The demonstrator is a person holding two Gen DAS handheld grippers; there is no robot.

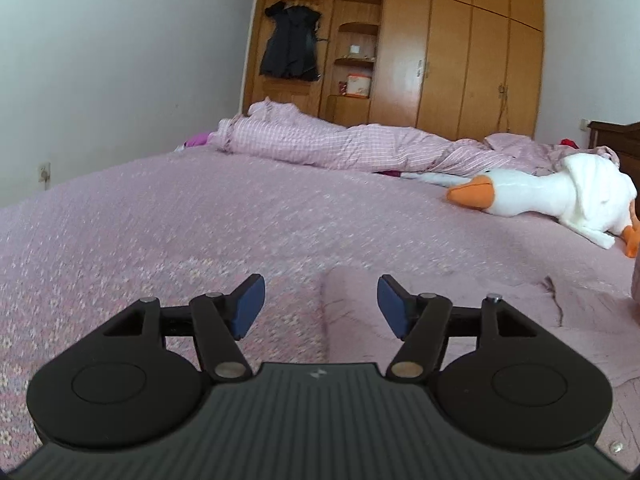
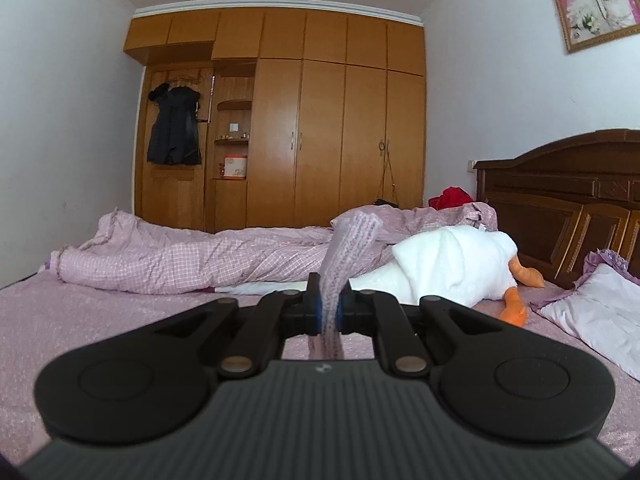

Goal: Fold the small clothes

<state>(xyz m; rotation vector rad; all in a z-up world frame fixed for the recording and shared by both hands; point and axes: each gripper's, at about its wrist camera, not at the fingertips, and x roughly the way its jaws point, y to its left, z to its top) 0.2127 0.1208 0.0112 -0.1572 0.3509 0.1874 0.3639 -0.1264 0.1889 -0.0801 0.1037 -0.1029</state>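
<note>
A pale pink knitted garment (image 1: pixel 472 320) lies flat on the pink bedspread (image 1: pixel 200 220), below and to the right of my left gripper (image 1: pixel 321 306). That gripper stands open, its blue pads (image 1: pixel 250 304) wide apart over the garment's left edge. In the right wrist view, my right gripper (image 2: pixel 328 312) is shut on a strip of the knitted garment (image 2: pixel 352 244), which sticks up past the fingertips and curls over. The rest of that piece hangs hidden under the gripper.
A white plush goose (image 1: pixel 560 196) with an orange beak lies on the bed's right side. A rumpled pink checked duvet (image 1: pixel 320 144) runs across the far side. A pillow (image 2: pixel 596 308) rests by the dark wooden headboard (image 2: pixel 560 200). A wooden wardrobe (image 2: pixel 320 120) fills the far wall.
</note>
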